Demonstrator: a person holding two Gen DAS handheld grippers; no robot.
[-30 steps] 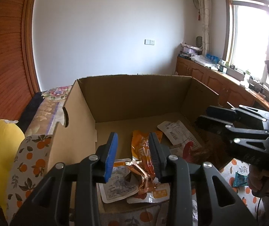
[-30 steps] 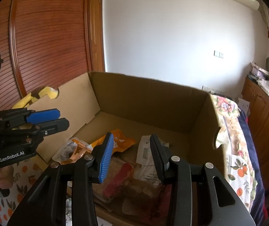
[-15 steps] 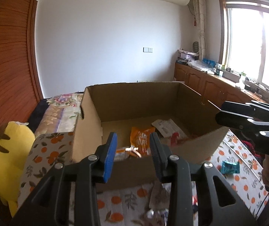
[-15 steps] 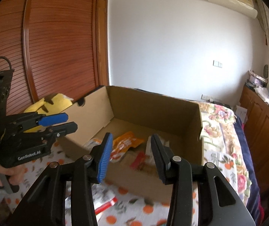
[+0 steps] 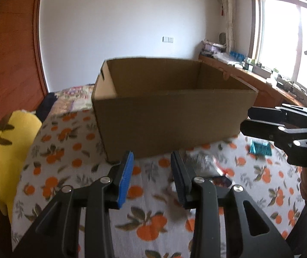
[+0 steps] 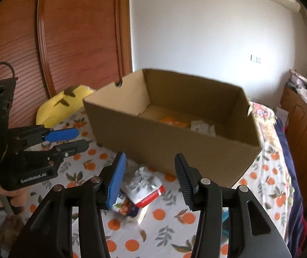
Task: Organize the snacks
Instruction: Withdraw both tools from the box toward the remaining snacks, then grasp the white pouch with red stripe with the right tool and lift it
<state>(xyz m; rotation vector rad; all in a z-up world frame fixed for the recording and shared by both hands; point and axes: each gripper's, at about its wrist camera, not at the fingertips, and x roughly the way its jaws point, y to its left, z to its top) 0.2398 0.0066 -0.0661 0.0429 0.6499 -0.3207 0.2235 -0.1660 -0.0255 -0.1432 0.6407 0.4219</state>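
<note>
From the left wrist, the left tongs (image 5: 151,167) stand partly open and empty over the orange-print bedsheet (image 5: 63,157), blurred snack packets (image 5: 218,172) lying just right of them. From the right wrist, the right tongs (image 6: 149,172), jaws just widening and empty, frame a red-edged snack packet (image 6: 147,188) directly ahead below, before the cardboard box (image 6: 175,146); the right hand is nearer.

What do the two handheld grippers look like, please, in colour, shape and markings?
Both are black, angular frames with silver rivets. The left gripper and the right gripper each carry one ribbed blue pad facing one ribbed black pad. The left gripper's body, seen from the right wrist view, bears white GenRobot.AI lettering and a thin dark cable loop.
</note>
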